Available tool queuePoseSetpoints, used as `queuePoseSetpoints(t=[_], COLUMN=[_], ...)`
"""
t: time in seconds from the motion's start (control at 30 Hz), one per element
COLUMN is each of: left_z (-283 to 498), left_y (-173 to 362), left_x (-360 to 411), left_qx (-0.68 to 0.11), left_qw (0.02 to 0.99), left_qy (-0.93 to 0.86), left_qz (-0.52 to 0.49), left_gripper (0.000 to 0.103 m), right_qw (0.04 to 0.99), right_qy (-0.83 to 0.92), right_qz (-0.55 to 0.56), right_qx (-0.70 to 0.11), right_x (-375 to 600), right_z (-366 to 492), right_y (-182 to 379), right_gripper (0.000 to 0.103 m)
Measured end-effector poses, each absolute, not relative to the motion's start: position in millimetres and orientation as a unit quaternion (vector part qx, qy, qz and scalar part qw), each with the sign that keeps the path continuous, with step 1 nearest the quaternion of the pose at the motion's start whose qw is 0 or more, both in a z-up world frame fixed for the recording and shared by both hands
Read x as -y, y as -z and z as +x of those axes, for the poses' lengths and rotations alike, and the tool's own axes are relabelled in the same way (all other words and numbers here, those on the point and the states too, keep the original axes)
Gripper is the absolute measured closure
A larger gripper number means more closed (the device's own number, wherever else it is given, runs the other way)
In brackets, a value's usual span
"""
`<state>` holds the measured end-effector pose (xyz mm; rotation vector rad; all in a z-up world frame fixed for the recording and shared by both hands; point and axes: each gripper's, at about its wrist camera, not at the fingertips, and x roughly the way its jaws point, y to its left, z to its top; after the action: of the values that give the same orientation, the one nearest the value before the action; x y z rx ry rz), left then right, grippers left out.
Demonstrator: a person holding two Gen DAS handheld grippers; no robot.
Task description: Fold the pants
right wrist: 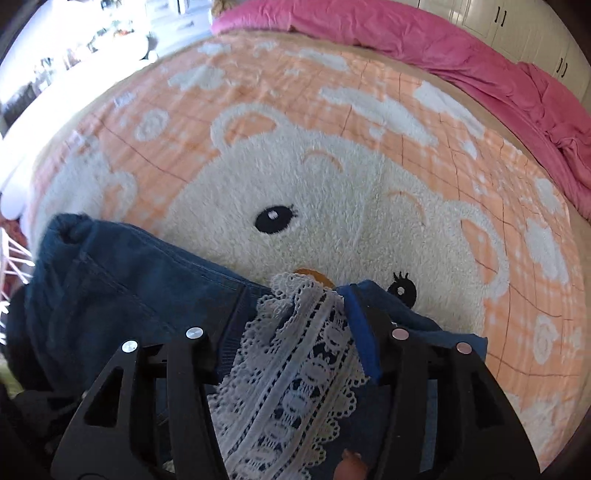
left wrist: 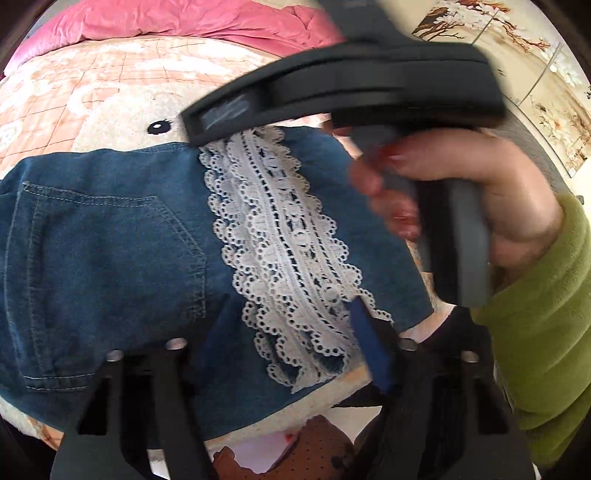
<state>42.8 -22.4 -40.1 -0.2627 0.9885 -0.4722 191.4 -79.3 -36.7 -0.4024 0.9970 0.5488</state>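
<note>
Blue denim pants (left wrist: 110,251) with a white lace strip (left wrist: 280,258) lie on a bear-print blanket (left wrist: 92,96). My left gripper (left wrist: 295,354) sits low over the pants' near edge; a blue pad (left wrist: 369,347) presses the lace, and the jaws look closed on the fabric. The right gripper's black body (left wrist: 369,85) shows in the left wrist view, held by a hand (left wrist: 480,192) over the far edge. In the right wrist view my right gripper (right wrist: 306,332) has the lace (right wrist: 295,369) and denim (right wrist: 129,280) between its fingers.
A pink quilt (right wrist: 461,55) lies bunched along the far side of the bed. The blanket (right wrist: 332,166) stretches beyond the pants. A green sleeve (left wrist: 546,332) is at the right. White cupboards (right wrist: 535,29) stand behind.
</note>
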Motion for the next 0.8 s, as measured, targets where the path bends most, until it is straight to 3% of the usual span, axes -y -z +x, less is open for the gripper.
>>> queuePoseSetpoints(t=[0.03,0.07,0.17,0.23,0.37,0.67,0.73,0.8], left_z=[42,41,40,42,43,48,51,54], left_y=[41,43,46,44,38,40,42,43], left_x=[24,27,27,24,14,11,13,16], left_qx=[-0.466,-0.465,-0.462,-0.459,-0.456,-0.467,-0.471,-0.472], left_qw=[0.847,0.849,0.852,0.850,0.846,0.846,0.845,0.844], left_qy=[0.225,0.225,0.224,0.229,0.240,0.221,0.220,0.221], left_qz=[-0.121,-0.112,-0.107,-0.119,-0.138,-0.129,-0.128,-0.128], left_gripper=[0.050,0.055,0.067,0.080,0.083,0.083,0.083,0.083], right_qw=[0.820,0.819,0.826,0.840,0.862,0.849,0.846,0.847], right_qy=[-0.251,-0.249,-0.254,-0.256,-0.253,-0.251,-0.257,-0.273], right_qz=[-0.198,-0.199,-0.173,-0.144,-0.079,-0.076,-0.076,-0.052], right_qx=[-0.475,-0.477,-0.472,-0.457,-0.432,-0.458,-0.460,-0.454], right_x=[77,76,84,96,119,98,96,103], right_z=[194,196,194,189,184,202,201,197], right_y=[44,50,48,37,12,34,40,34], right_gripper=[0.061,0.072,0.084,0.087,0.089,0.089,0.082,0.061])
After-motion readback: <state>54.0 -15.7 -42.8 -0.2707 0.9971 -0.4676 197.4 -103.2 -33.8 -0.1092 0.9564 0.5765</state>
